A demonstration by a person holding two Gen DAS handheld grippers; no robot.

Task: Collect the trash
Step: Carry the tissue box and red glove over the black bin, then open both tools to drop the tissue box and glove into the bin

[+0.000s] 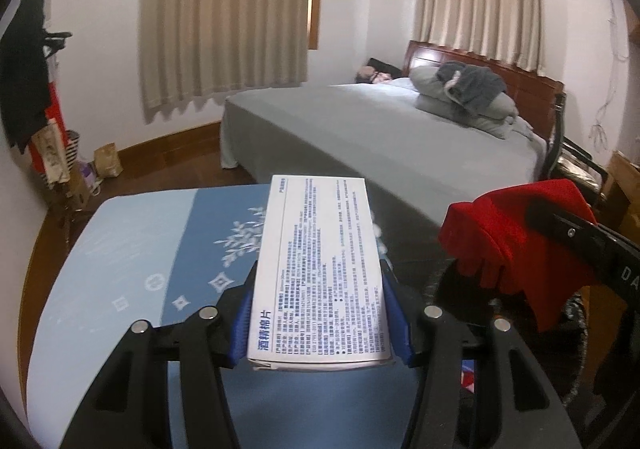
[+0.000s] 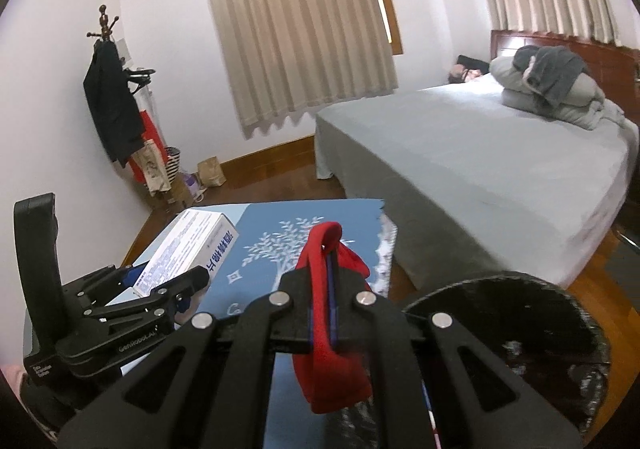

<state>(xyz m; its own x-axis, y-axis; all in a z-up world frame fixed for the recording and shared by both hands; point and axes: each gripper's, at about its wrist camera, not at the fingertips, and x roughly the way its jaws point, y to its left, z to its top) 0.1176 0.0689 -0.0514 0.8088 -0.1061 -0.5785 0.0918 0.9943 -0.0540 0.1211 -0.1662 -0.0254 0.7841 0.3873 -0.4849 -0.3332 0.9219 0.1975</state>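
Ahead of our grippers we see a grey bed [image 2: 480,153] with folded bedding [image 2: 556,89]. Beige curtains [image 2: 296,21] hang beyond. A coat stand [image 2: 106,61] sits far left.

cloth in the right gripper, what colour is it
Red. The cloth is pinched in the right gripper, clearest in the right wrist view.

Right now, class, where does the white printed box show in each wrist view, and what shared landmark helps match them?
Left wrist: white box centre, clamped in the left gripper.
Right wrist: lower left, beside the red cloth.
Shared landmark: grey bed.
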